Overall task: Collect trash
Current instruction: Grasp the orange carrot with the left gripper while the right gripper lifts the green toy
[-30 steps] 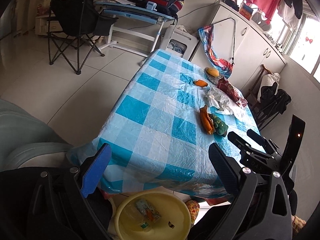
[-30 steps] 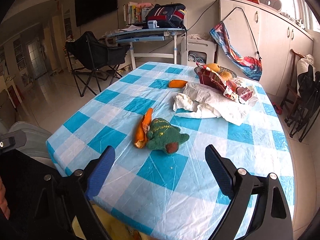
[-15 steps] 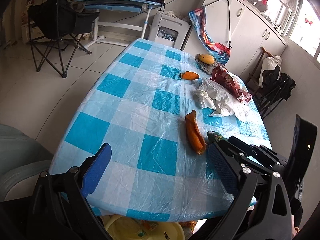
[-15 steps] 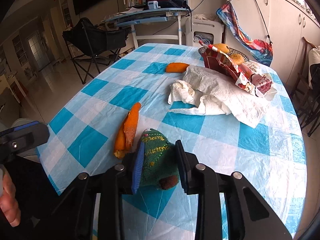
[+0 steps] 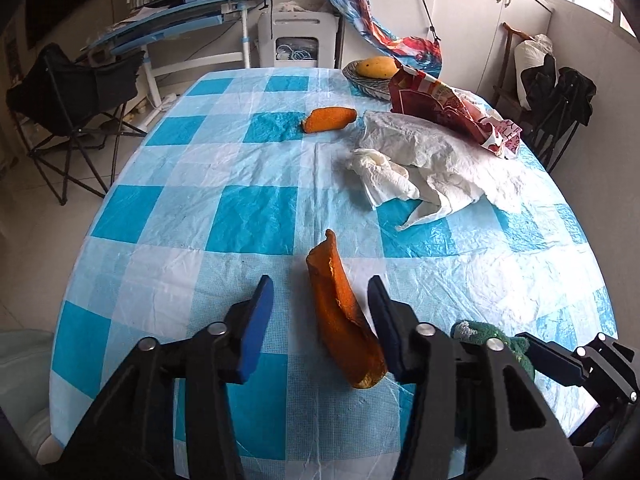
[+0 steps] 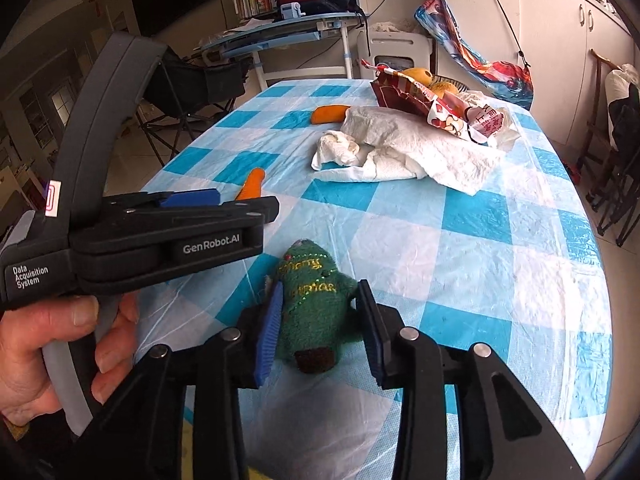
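Straddling the orange peel (image 5: pixel 340 312), left gripper (image 5: pixel 320 312) apart; right gripper (image 6: pixel 320 320) pinching the green toy (image 6: pixel 316 308)

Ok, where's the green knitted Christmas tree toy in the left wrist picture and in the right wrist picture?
Left wrist view: the green tree toy peeks out at lower right, mostly hidden behind the gripper's right finger, just right of the long orange peel.
Right wrist view: it sits low in the centre, between the fingers of the right gripper.
Shared landmark: the crumpled white paper towels, farther up the checked table in both.
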Demonstrator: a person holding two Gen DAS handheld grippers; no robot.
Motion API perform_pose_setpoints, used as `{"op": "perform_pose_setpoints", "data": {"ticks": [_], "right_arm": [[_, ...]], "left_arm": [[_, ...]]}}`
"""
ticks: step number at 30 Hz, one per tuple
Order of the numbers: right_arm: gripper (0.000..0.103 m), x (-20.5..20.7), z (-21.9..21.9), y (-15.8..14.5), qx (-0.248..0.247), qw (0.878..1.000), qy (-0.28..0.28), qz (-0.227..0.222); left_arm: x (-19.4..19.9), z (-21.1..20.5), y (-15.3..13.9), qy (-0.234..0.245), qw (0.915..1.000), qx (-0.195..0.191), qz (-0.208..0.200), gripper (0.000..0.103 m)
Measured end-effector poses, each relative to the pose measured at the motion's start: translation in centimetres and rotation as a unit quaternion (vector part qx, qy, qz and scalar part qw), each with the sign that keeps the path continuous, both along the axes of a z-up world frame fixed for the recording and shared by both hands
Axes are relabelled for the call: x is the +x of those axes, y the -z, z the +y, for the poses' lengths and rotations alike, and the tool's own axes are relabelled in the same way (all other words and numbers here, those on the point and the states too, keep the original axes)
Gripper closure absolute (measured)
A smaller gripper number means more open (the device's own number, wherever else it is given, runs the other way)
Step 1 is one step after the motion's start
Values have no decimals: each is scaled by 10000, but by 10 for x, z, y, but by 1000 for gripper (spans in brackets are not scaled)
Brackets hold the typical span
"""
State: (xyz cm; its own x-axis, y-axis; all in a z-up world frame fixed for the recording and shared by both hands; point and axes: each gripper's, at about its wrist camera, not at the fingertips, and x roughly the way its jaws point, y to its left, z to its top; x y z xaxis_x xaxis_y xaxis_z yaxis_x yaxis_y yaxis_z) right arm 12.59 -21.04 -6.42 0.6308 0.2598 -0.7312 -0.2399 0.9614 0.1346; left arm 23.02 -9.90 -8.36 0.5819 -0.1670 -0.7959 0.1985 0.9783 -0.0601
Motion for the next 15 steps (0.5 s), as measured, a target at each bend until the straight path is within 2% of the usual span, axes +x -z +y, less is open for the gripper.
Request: {"op": "perform_pose_setpoints", "data": {"ticks": [1, 4, 8, 12, 15], "right_arm": [[71, -1, 1, -1, 36, 10000, -32, -10], [76, -8, 3, -5, 261, 9996, -137, -57], [77, -29, 16, -12, 587, 9972, -413, -193], [77, -59, 40, -12, 750, 9941, -763, -150], [77, -87, 59, -10, 710, 9920, -1042, -77]], "left_arm": [[0, 4, -1, 82, 9998, -175, 101, 85], [-5, 25, -6, 30, 9979, -589, 264, 86], [-30, 57, -14, -144, 9944, -992, 327, 87], [-67, 80, -18, -256, 9932, -1071, 384, 87], [-98, 89, -22, -265, 9947, -914, 402, 87]]}}
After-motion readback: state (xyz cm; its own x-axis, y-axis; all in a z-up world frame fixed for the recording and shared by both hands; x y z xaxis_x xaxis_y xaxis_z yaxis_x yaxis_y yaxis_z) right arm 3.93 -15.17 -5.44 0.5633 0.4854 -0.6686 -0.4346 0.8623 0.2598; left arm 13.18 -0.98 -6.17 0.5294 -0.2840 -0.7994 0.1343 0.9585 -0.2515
